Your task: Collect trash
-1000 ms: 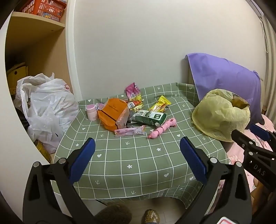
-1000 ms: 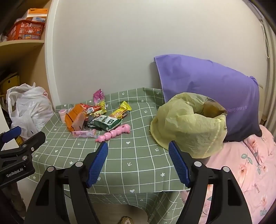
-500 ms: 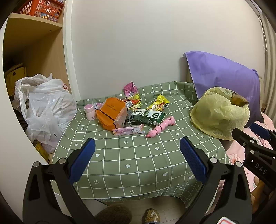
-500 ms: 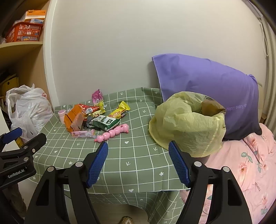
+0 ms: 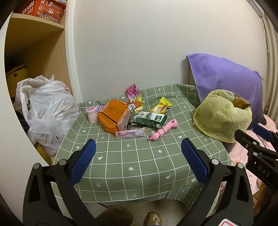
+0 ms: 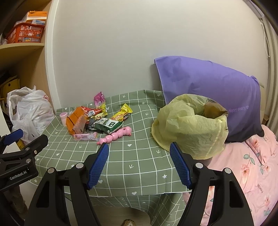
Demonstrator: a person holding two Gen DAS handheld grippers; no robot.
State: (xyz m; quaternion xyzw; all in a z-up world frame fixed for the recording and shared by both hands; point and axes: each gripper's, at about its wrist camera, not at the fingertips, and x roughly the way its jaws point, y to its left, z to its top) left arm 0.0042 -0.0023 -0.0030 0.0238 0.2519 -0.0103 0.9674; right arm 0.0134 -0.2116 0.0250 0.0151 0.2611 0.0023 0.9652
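Note:
A heap of trash lies at the far middle of the green checked table [image 5: 135, 161]: an orange pack [image 5: 113, 114], a green carton [image 5: 150, 119], a yellow wrapper [image 5: 160, 104], a pink wrapper [image 5: 131, 134], a pink beaded toy [image 5: 164, 131] and a small pink cup [image 5: 92, 114]. An open yellow trash bag [image 5: 222, 115] stands at the table's right edge. My left gripper [image 5: 138, 160] hangs open above the near edge, holding nothing. My right gripper [image 6: 139, 163] is open too, just left of the yellow bag [image 6: 191, 125]. The trash heap [image 6: 97, 120] is well beyond both.
A full white plastic bag [image 5: 46, 111] sits left of the table beside a wooden shelf with an orange basket [image 5: 43, 8]. A purple pillow [image 6: 212, 93] leans on the wall behind the yellow bag, over pink floral bedding [image 6: 252, 170]. Slippered feet [image 5: 152, 218] show below.
Both grippers have drifted slightly nearer to the table and a little leftward; the heap and bag look somewhat larger. Both stay open and nothing on the table has moved.

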